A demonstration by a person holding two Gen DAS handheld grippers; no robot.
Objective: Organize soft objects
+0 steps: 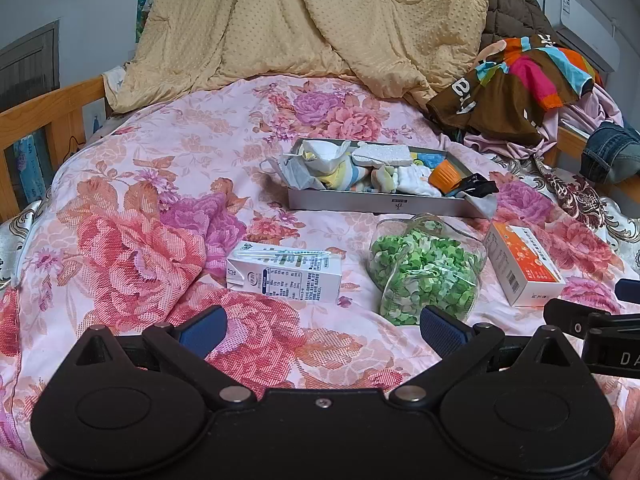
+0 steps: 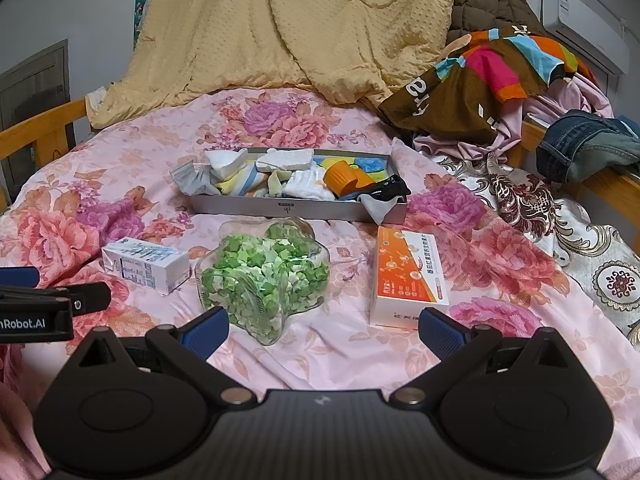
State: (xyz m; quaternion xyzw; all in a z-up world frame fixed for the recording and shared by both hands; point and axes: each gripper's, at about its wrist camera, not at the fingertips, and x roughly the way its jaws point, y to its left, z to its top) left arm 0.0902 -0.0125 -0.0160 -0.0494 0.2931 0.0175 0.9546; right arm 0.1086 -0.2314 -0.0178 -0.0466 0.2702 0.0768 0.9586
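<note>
Both of your grippers hover low over a floral bedspread (image 1: 132, 168), jaws spread wide and empty.

At the left of the left wrist view, a white milk carton (image 1: 285, 275) lies on its side just above your left gripper (image 1: 322, 326), its long axis running across the frame. Right of it sits a clear star-shaped jar (image 1: 424, 270) full of green paper stars. At the far right lies an orange and white box (image 1: 524, 266).

Above these, in the middle of the frame, a shallow grey tray (image 1: 360, 202) runs left to right. It holds the soft things: socks (image 1: 412, 184), a white sponge (image 1: 382, 154), crumpled cloth. A grey piece (image 1: 482, 204) droops over its right corner.

In the right wrist view, the jar (image 2: 262, 276) sits directly ahead of your right gripper (image 2: 324, 326), with the tray (image 2: 296, 210) beyond it. The draped piece (image 2: 378, 205) lies up and slightly right, so your right hand looks nearer to it.
</note>
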